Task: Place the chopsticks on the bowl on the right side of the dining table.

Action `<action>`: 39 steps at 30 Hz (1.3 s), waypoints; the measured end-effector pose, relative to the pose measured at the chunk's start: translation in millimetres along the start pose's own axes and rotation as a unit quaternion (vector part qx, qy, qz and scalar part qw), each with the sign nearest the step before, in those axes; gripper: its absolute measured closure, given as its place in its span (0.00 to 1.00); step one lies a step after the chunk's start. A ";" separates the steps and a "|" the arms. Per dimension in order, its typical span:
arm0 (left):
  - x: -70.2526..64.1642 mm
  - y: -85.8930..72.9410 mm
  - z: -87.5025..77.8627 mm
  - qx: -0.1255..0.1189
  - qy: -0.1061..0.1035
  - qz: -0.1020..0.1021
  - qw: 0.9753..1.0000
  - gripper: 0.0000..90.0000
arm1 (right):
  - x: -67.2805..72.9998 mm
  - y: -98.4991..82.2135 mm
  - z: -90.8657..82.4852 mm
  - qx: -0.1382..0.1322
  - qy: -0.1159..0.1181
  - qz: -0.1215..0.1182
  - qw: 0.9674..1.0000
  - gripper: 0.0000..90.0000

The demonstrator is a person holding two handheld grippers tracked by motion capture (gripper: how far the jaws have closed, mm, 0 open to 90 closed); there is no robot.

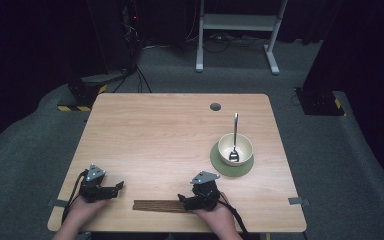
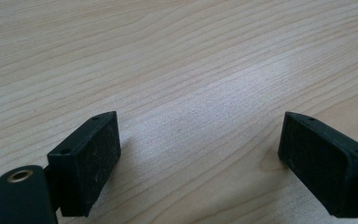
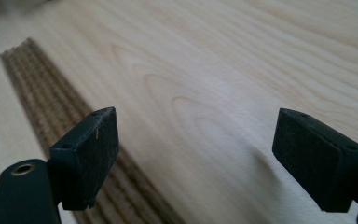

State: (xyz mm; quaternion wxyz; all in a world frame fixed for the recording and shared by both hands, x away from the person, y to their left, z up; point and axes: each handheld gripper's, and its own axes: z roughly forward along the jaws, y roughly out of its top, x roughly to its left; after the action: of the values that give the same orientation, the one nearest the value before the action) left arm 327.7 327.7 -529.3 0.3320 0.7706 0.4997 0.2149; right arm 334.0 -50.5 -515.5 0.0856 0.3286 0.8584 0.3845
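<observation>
Here, both tongs rest released near the bench's [image 1: 145,125] front edge: left gripper [image 1: 116,187] over bare wood, right gripper [image 1: 182,200] at a ridged brown strip [image 1: 157,205] lying lengthwise along that edge; a spoon [image 1: 234,136] stands in the bowl [image 1: 235,149] toward the right edge.

The setting was a lab-like recording room: behind the wooden table [image 1: 180,130], dark curtains, cabling [image 1: 130,30], a white metal stand [image 1: 237,30] and grey carpet.

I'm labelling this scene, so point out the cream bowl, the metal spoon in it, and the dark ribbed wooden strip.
Cream ceramic bowl [image 1: 224,145], high view, on its left rim.
Metal spoon [image 1: 235,126], high view, on its handle.
Dark ribbed wooden strip [image 1: 155,205], high view, on its middle.
</observation>
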 end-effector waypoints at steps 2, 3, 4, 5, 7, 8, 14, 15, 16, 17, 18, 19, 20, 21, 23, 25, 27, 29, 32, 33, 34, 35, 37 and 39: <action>-0.2 -0.2 -0.2 -0.001 0.001 0.001 1.000 0.15 | 2.4 -0.5 -1.8 -0.001 0.011 -0.003 1.000 0.24; -0.2 -0.3 -0.2 -0.001 0.001 0.001 1.000 0.15 | 5.1 -1.1 -4.5 -0.009 0.010 -0.012 1.000 0.30; -0.2 -0.3 -0.2 -0.001 0.001 0.001 1.000 0.15 | 5.1 -1.1 -4.5 -0.009 0.010 -0.012 1.000 0.30; -0.2 -0.3 -0.2 -0.001 0.001 0.001 1.000 0.15 | 6.7 -1.8 -5.4 -0.011 0.004 -0.022 1.000 0.33; -0.2 -0.3 -0.3 -0.001 0.001 0.001 1.000 0.15 | 7.6 -3.7 -6.0 -0.004 -0.004 -0.028 1.000 0.43; -0.2 -0.3 -0.3 -0.001 0.001 0.001 1.000 0.15 | 7.6 -3.7 -6.0 -0.004 -0.004 -0.028 1.000 0.43; -0.1 -0.1 -0.1 -0.001 -0.001 0.001 1.000 0.15 | 2.3 -7.1 -9.5 -0.003 0.005 -0.020 1.000 0.55; 0.1 0.1 0.2 0.000 -0.002 0.002 1.000 0.15 | 2.1 -8.4 -11.0 -0.002 0.013 -0.020 1.000 0.58; 0.2 0.1 0.3 -0.001 -0.004 0.001 1.000 0.15 | 2.6 -8.8 -11.6 -0.001 0.013 -0.022 1.000 0.60; 0.2 0.1 0.3 -0.001 -0.004 0.001 1.000 0.14 | 3.0 -9.2 -11.9 0.001 0.014 -0.024 1.000 0.60; 0.2 0.1 0.2 -0.001 -0.003 0.002 1.000 0.15 | 2.7 -9.6 -12.0 0.002 0.016 -0.028 0.999 0.62; 0.2 0.1 0.1 -0.001 -0.002 0.003 1.000 0.15 | 2.6 -10.1 -12.3 0.003 0.016 -0.030 0.999 0.64; 0.2 0.1 0.1 -0.001 -0.002 0.003 1.000 0.15 | 2.6 -10.1 -12.3 0.003 0.016 -0.030 0.999 0.64; 0.3 0.1 0.1 -0.001 -0.003 0.004 1.000 0.15 | 1.9 -11.3 -14.0 0.004 0.015 -0.033 0.999 0.67; 0.5 0.2 0.1 -0.001 -0.004 0.004 1.000 0.15 | 0.7 -11.9 -15.3 0.004 0.020 -0.031 0.999 0.69; 0.4 0.1 0.2 -0.001 -0.006 0.003 1.000 0.15 | 0.5 -12.3 -15.9 0.005 0.025 -0.030 0.999 0.70; 0.5 0.1 0.2 -0.001 -0.005 0.004 1.000 0.15 | 0.4 -12.5 -16.2 0.007 0.028 -0.030 0.999 0.71; 0.5 0.2 0.3 -0.001 -0.006 0.003 1.000 0.15 | 1.0 -13.0 -16.4 0.009 0.031 -0.031 0.999 0.72; 0.6 0.2 0.3 -0.001 -0.006 0.003 1.000 0.15 | -0.3 -14.0 -14.3 0.014 0.031 -0.034 0.999 0.72; 0.5 0.2 0.3 -0.001 -0.006 0.003 1.000 0.15 | -1.1 -13.9 -14.3 0.013 0.030 -0.032 0.999 0.72; 0.6 0.2 0.4 -0.001 -0.006 0.003 1.000 0.15 | -1.2 -13.9 -14.3 0.013 0.028 -0.031 0.999 0.72; 0.6 0.2 0.4 -0.001 -0.006 0.003 1.000 0.15 | -1.2 -13.9 -14.3 0.013 0.028 -0.031 0.999 0.72; 0.7 0.3 0.4 -0.001 -0.007 0.003 1.000 0.15 | -2.7 -13.6 -14.3 0.010 0.021 -0.027 0.999 0.72; 0.5 0.3 0.3 -0.001 -0.005 0.004 1.000 0.15 | -6.9 -13.4 -14.4 0.005 0.011 -0.016 1.000 0.72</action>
State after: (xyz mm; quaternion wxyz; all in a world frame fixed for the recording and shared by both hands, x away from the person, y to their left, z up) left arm 328.3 328.1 -529.3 0.3349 0.7735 0.4943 0.2129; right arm 326.9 -70.1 -515.9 0.0808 0.3113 0.8664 0.3819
